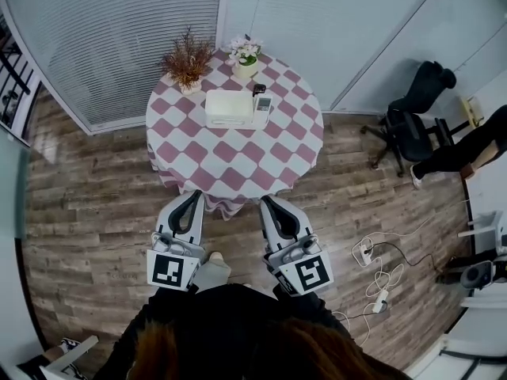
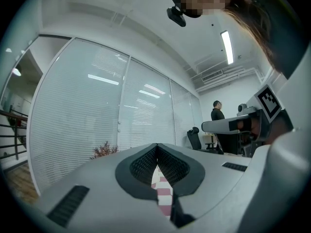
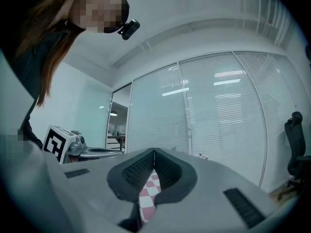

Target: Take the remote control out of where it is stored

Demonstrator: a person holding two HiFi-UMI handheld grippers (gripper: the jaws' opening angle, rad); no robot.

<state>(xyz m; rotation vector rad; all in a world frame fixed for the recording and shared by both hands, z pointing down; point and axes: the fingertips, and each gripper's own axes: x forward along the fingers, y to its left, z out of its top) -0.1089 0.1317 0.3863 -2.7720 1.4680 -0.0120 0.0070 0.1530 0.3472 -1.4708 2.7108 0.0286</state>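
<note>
Remote control (image 1: pixel 262 104): a small pale handset at the right end of a white storage box (image 1: pixel 228 108), in the middle of a round table (image 1: pixel 190 161) draped in a pink-and-white checked cloth (image 1: pixel 277 157). It was too small to tell whether it sat inside the box or just against its side. Nothing touched it, so the task looked barely begun. Reaching the table, gripping the remote and lifting it clear all seemed left to do.

The person stood on a wooden floor (image 1: pixel 95 204), short of the table's near edge, with both tools held level and pointed at it. The left gripper (image 1: pixel 193 195) had its jaws pressed together with nothing between them. The right gripper (image 1: pixel 267 201) was likewise closed and empty. Both would likely need to open before any grasp.

Only the head view showed the remote, the box, the gap between grippers and table, and cables (image 1: pixel 380 279) on the floor. The two gripper views showed neither remote nor box, only a sliver of checked cloth below the closed tips. They gave the clearest look at the meeting jaws. The left gripper view also caught the top of a dried plant (image 1: pixel 187 60) and a person (image 2: pixel 217 111) standing far off.
</note>
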